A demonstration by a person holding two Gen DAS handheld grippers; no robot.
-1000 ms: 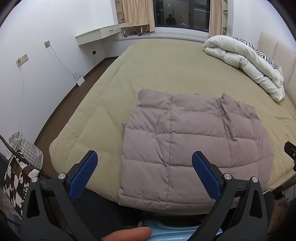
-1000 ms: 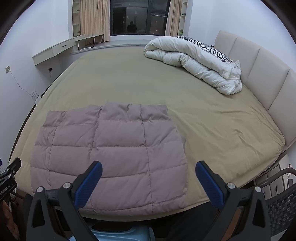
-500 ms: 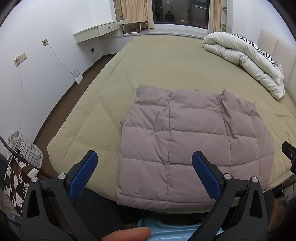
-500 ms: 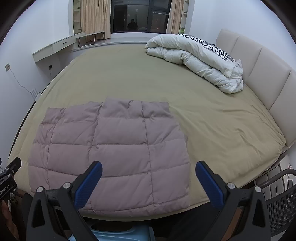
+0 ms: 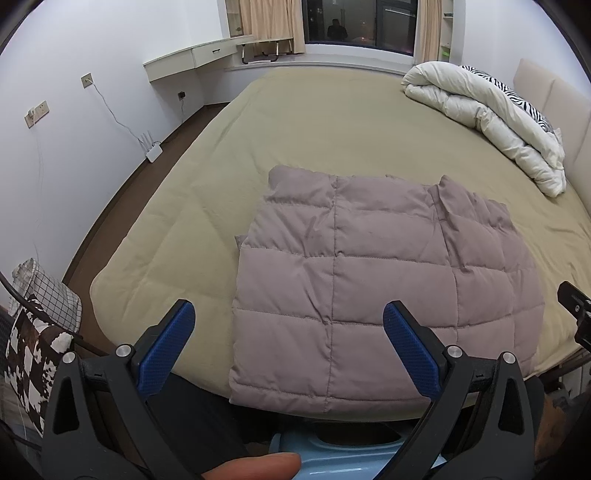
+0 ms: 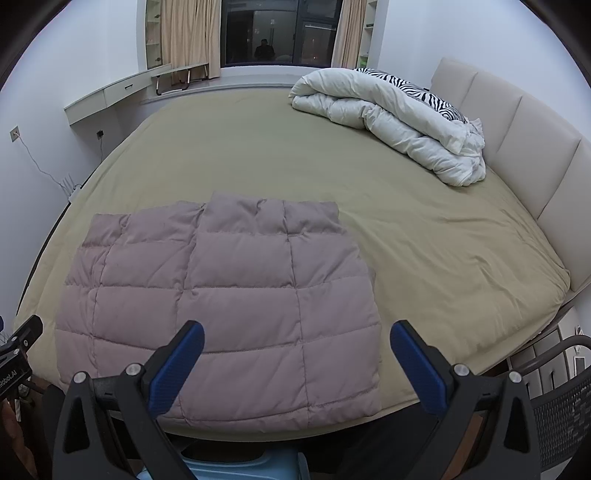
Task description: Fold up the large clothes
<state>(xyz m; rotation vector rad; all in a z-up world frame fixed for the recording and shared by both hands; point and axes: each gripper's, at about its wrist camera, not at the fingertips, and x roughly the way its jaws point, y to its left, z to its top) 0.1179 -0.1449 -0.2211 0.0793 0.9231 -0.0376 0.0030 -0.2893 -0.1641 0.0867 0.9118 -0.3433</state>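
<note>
White walls, dark wood floor (image 5: 122, 184). Large bed with olive-tan cover (image 6: 295, 147), beige padded headboard (image 6: 517, 140), rolled white duvet (image 6: 391, 125). Dark night window (image 6: 280, 33) with beige curtains (image 6: 188, 33), wall-mounted white desk (image 5: 188, 61), wall sockets (image 5: 37, 112), white router (image 5: 153, 150) on floor.

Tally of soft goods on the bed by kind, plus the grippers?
Mauve quilted puffer garment: 1
White duvet: 1
Zebra-print pillow: 1
Grippers, both open: 2, left gripper and right gripper
Total: 5
</note>
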